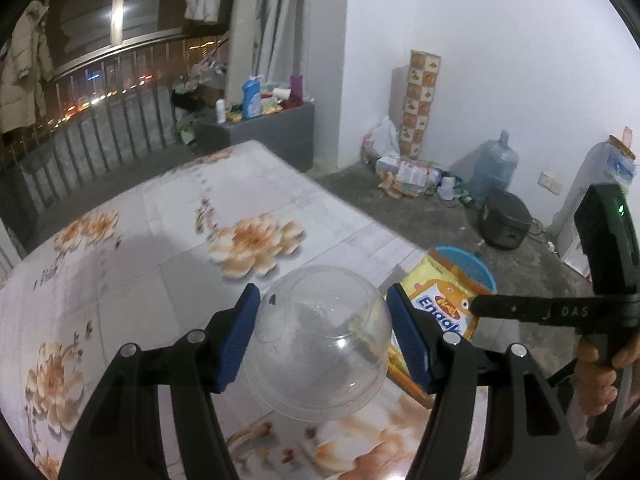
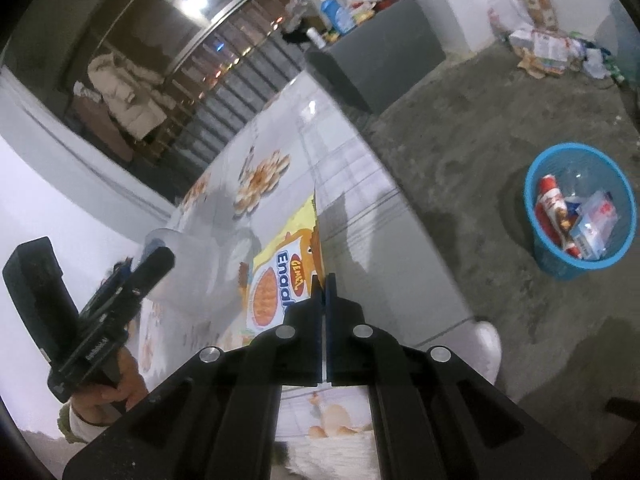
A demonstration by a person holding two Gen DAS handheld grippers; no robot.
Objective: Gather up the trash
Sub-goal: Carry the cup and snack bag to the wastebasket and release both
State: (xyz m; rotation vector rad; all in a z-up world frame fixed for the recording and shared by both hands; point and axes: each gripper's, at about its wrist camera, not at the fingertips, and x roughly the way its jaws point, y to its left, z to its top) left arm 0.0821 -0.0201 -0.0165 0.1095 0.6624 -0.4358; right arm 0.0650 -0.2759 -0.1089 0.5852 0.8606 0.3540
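Note:
A clear plastic dome container [image 1: 320, 344] sits mouth-down between the blue pads of my left gripper [image 1: 324, 320], which presses on both its sides just above the floral table [image 1: 160, 240]. My right gripper [image 2: 324, 280] is shut on the edge of a yellow Enaak biscuit box [image 2: 276, 280], which tilts up near the table's right edge. In the left wrist view the same box [image 1: 440, 304] lies right of the dome, with the right gripper [image 1: 474, 305] at its side. A blue trash basket [image 2: 580, 208] holding wrappers stands on the floor.
Near the table's far end is a grey cabinet [image 1: 272, 128] crowded with bottles. A water jug [image 1: 494, 168], a dark cooker [image 1: 506, 218] and a litter pile [image 1: 408, 172] line the white wall. A white shoe [image 2: 490, 344] is on the concrete floor by the table.

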